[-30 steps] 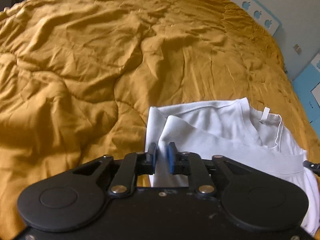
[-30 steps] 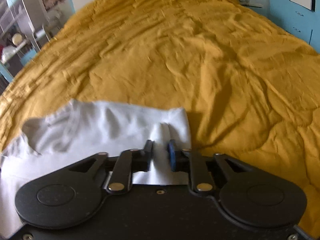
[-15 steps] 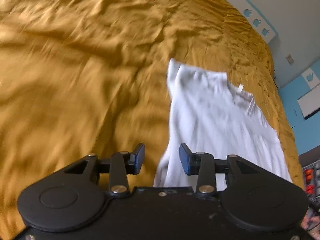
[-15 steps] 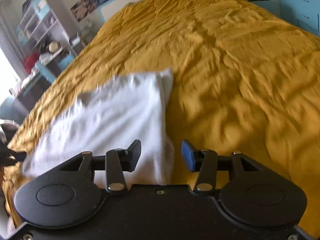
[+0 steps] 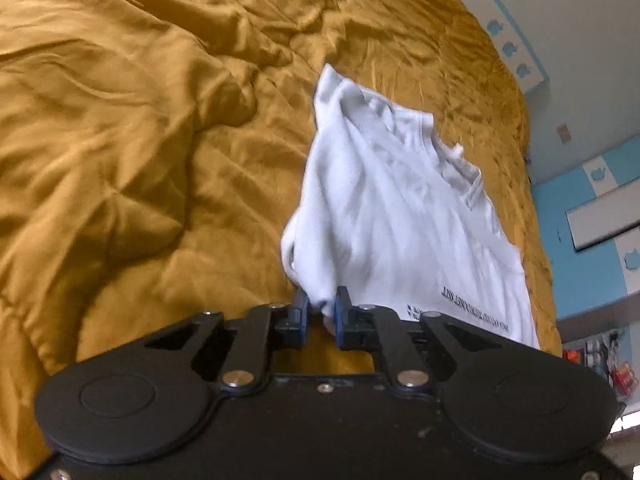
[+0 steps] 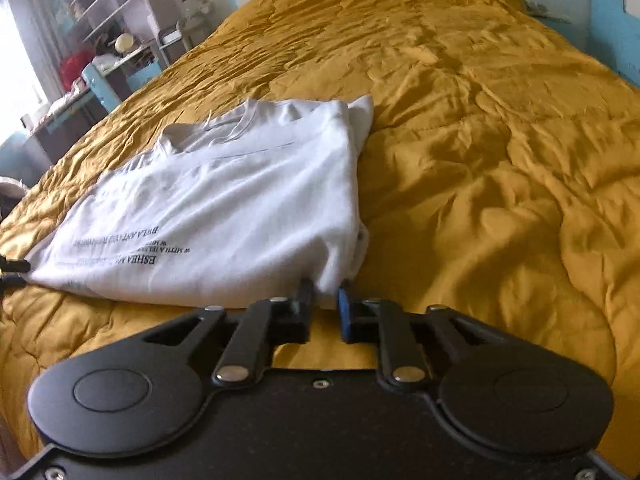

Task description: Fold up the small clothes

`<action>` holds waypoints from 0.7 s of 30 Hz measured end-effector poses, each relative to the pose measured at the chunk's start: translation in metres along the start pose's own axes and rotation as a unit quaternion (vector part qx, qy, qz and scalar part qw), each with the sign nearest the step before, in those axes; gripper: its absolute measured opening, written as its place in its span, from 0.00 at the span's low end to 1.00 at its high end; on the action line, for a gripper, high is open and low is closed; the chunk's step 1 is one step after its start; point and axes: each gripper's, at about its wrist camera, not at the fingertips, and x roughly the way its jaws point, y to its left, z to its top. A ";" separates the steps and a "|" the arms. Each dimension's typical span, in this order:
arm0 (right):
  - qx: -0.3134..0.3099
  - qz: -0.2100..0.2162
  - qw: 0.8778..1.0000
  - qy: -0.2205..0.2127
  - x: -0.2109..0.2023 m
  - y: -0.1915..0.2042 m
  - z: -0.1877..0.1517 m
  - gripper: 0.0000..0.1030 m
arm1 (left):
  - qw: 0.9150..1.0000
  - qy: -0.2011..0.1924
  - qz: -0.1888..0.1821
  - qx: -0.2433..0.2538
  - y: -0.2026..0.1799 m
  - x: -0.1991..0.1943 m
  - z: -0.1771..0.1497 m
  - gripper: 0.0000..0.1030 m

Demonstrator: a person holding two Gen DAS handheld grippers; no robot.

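Note:
A white T-shirt (image 5: 392, 216) with black printed text lies partly folded on a mustard-yellow bed cover (image 5: 120, 140). Its collar points away from me. My left gripper (image 5: 320, 308) is shut on the shirt's near left corner, with cloth bunched between the blue pads. In the right wrist view the same T-shirt (image 6: 224, 200) lies left of centre on the bed cover (image 6: 500, 160). My right gripper (image 6: 325, 300) is shut on the shirt's near right corner. The other gripper's tip shows at the far left edge (image 6: 12, 268).
The rumpled cover spreads wide to the left in the left wrist view and to the right in the right wrist view. Blue and white walls (image 5: 592, 80) border the bed. Shelves and a cluttered desk (image 6: 100, 40) stand beyond the bed's left side.
Both grippers let go of the shirt's far edge, opened, drew back toward me, and have now shut on its near corners. The shirt lies longer and flatter.

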 end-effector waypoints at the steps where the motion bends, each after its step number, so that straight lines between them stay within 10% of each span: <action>1: -0.009 -0.002 1.000 -0.004 -0.003 0.002 0.002 0.08 | 1.000 0.002 0.002 0.004 -0.002 -0.001 0.003 0.09; 11: -0.123 -0.035 0.990 0.052 0.008 -0.001 -0.002 0.03 | 0.996 0.021 0.056 0.062 -0.003 0.016 0.007 0.14; 16: -0.078 -0.035 0.996 0.042 0.004 -0.009 -0.014 0.03 | 0.998 0.006 0.034 0.058 0.003 -0.004 0.004 0.19; 21: 0.042 -0.027 0.998 0.025 -0.035 -0.011 -0.012 0.49 | 0.999 -0.024 0.012 0.031 -0.002 -0.035 -0.010 0.34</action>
